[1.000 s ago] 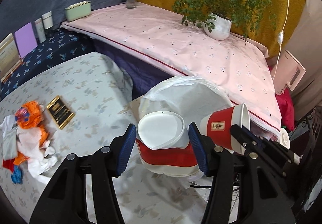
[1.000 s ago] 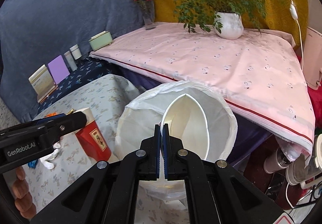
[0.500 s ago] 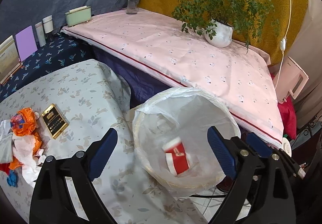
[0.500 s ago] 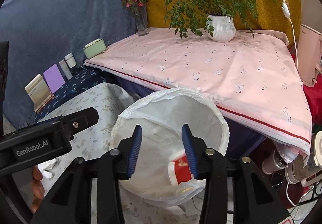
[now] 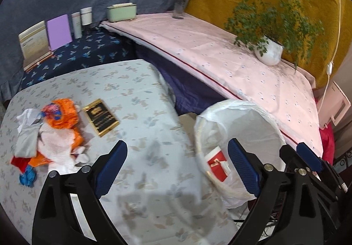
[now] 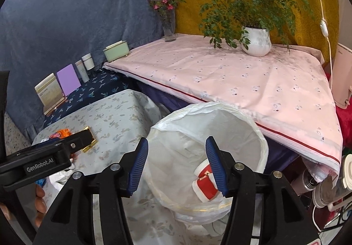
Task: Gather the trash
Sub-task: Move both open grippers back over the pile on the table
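The red cups [image 6: 205, 185] lay inside the lined bin [image 6: 261, 146], partly hidden behind a pad in both views. The right gripper [image 6: 176, 167] hung over it, jaws opening and empty. The left gripper [image 5: 176, 170] stood wide, empty. Only the left view showed the whole pile of wrappers [image 5: 50, 135] on the table [image 5: 136, 95].

A dark blue drape [image 6: 77, 14] hangs ahead and to the left of the gripper; a mustard-yellow cloth [image 6: 297, 3] covers the wall ahead and right; below it stands a pink-sheeted table [image 6: 242, 77]; nearer, a pale leaf-print table [image 5: 136, 95]; 1 white cord [image 6: 316, 0] hangs down the yellow cloth.
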A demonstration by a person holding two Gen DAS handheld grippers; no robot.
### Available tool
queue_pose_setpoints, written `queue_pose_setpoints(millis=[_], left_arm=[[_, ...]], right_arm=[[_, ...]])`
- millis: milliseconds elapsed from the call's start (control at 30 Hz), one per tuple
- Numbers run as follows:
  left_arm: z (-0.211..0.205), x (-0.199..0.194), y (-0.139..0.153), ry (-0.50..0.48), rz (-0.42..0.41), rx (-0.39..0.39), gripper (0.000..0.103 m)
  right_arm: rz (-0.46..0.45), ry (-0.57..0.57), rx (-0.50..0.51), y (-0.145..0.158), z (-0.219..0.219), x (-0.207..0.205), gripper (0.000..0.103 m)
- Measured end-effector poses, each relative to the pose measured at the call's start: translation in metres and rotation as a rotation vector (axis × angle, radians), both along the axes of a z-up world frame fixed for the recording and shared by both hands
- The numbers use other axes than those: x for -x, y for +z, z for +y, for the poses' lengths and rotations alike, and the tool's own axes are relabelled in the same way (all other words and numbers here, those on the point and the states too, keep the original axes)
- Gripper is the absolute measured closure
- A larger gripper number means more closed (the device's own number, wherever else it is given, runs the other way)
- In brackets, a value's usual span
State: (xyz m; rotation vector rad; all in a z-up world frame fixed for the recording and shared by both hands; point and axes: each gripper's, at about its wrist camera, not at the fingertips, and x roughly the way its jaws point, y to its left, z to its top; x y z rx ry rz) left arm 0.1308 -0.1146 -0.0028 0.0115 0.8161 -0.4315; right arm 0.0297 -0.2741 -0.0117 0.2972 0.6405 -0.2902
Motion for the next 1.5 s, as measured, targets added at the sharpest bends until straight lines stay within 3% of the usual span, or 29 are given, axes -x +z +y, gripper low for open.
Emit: queue_pose_setpoints(millis=[533, 900, 1167, 1333, 1500], left_arm=[[0.123, -0.001, -0.004, 0.221, -0.013, -0.025, 0.015], [0.216, 0.002, -0.040, 0.363, 0.035, -0.104, 0.014], [0.262, 0.003, -0.074, 0.396, 0.092, -0.179, 0.015], [0.276, -0.004, -0.091, 0.403, 0.134, -0.167, 0.017], [0.288, -0.014, -0.106, 0.407, 0.184, -0.136, 0.026]], right_arm=[[0.007, 0.165, 0.017, 0.009, 0.087, -0.023, 0.048], [0.039, 0.303, 0.017, 0.001, 0.162, -0.045, 0.045], [0.096, 0.399, 0.005, -0.021, 0.216, -0.063, 0.045], [0.132, 0.448, 0.007, -0.037, 0.244, -0.074, 0.045], [0.168, 0.476, 0.008, -0.051, 0.263, -0.087, 0.045]])
